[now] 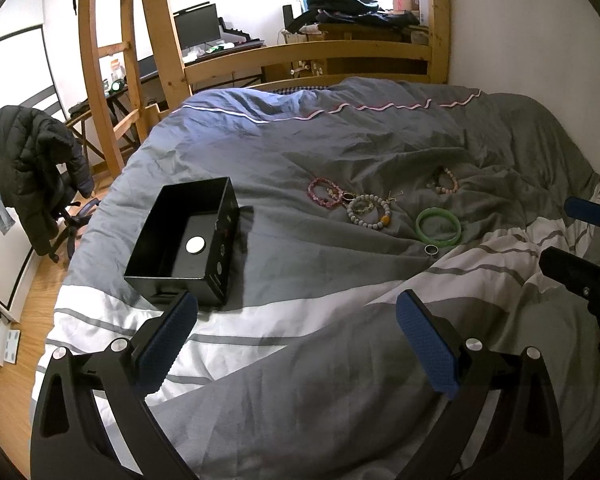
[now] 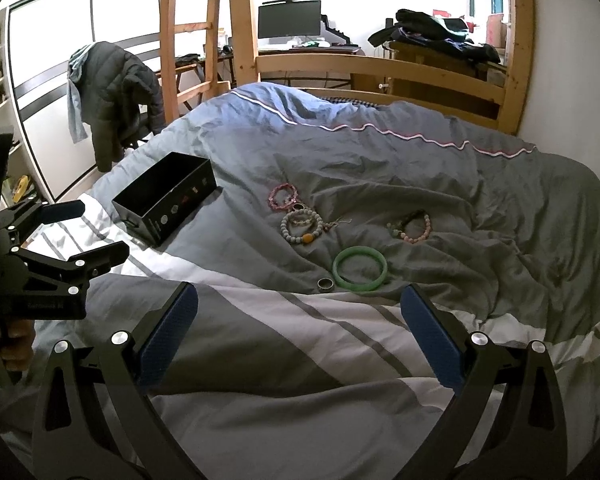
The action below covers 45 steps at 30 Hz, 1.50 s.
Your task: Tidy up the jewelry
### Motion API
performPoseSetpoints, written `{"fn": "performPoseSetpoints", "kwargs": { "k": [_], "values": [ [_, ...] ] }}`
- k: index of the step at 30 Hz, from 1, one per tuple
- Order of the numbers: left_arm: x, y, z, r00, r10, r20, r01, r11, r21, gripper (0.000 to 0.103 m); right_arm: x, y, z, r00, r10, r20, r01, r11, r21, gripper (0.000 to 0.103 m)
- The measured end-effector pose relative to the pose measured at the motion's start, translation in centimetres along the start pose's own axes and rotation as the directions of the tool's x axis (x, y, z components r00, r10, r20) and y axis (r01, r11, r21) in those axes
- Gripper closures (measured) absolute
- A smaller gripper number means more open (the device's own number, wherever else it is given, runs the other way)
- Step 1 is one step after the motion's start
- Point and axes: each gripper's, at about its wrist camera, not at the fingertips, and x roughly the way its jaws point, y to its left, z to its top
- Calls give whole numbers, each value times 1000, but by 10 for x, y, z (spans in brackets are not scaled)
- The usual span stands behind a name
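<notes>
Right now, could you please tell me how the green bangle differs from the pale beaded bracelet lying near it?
The green bangle is one smooth, solid ring; the pale beaded bracelet is strung from many small beads, with one orange bead. The bangle lies alone beside a small ring; the beaded bracelet touches a pink bracelet. Both lie flat on the grey duvet, outside the black box.

left tongs (image 1: pixel 296 344) | right tongs (image 2: pixel 298 336) — black frames | blue textured pads (image 2: pixel 172 332) | silver screws (image 2: pixel 120 337)

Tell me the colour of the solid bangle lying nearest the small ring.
Light green bangle, clearest in the right wrist view, beside the ring.
</notes>
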Motion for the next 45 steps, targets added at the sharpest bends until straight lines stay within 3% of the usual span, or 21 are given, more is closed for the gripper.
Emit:
{"fn": "performPoseSetpoints", "kwargs": {
  "k": [45],
  "values": [
    [6, 0, -9, 1000, 18, -6, -18, 1000, 20, 5, 7, -2, -4, 1000, 6, -18, -6, 1000, 3, 3]
  ]
}}
